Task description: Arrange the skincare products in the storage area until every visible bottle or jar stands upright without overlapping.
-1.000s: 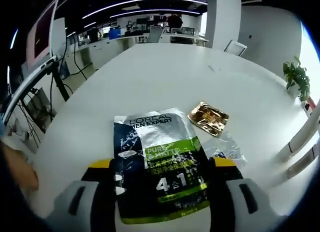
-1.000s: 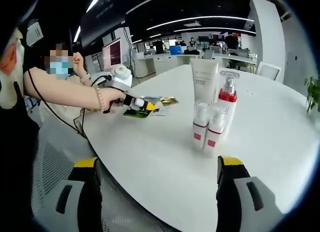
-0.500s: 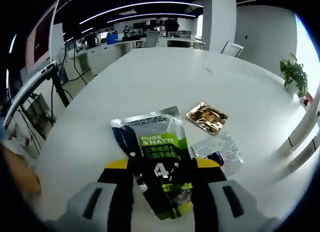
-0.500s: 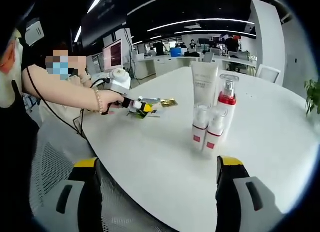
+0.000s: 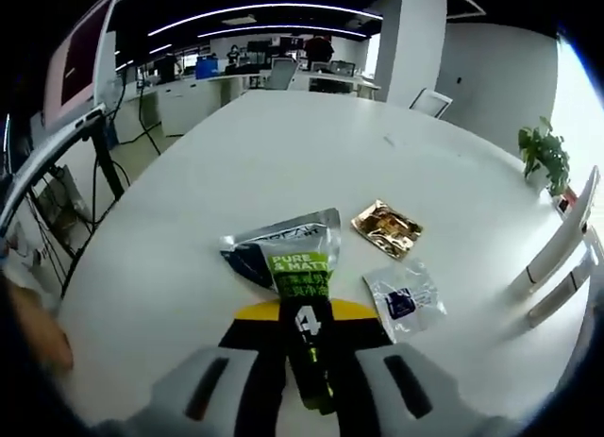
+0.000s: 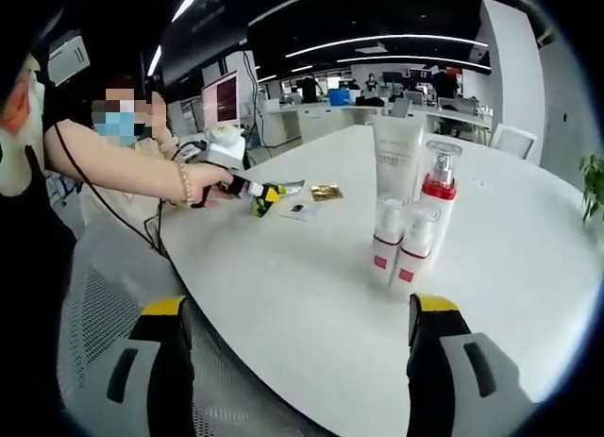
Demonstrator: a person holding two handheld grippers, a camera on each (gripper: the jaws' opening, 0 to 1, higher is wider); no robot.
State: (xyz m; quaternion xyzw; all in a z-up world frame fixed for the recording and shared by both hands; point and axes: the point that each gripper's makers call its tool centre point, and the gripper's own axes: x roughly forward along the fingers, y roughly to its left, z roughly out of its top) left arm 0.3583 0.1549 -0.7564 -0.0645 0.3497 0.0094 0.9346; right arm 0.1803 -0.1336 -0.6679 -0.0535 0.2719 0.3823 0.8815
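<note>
Jaws pinch the sachet (image 5: 300, 295) (its lower end), left gripper (image 5: 307, 347).

In the left gripper view, the left gripper (image 5: 307, 347) has pale grey moulded bodies, each with a dark slot, black jaws and yellow caps. In the right gripper view, the right gripper (image 6: 300, 338) matches it: grey bodies at seven and five o'clock, black jaws, yellow tips. At nine o'clock the person's hand (image 6: 209, 184) wears a beaded bracelet (image 6: 186, 184); a thin black cable (image 6: 104, 196) hangs under the arm.
</note>
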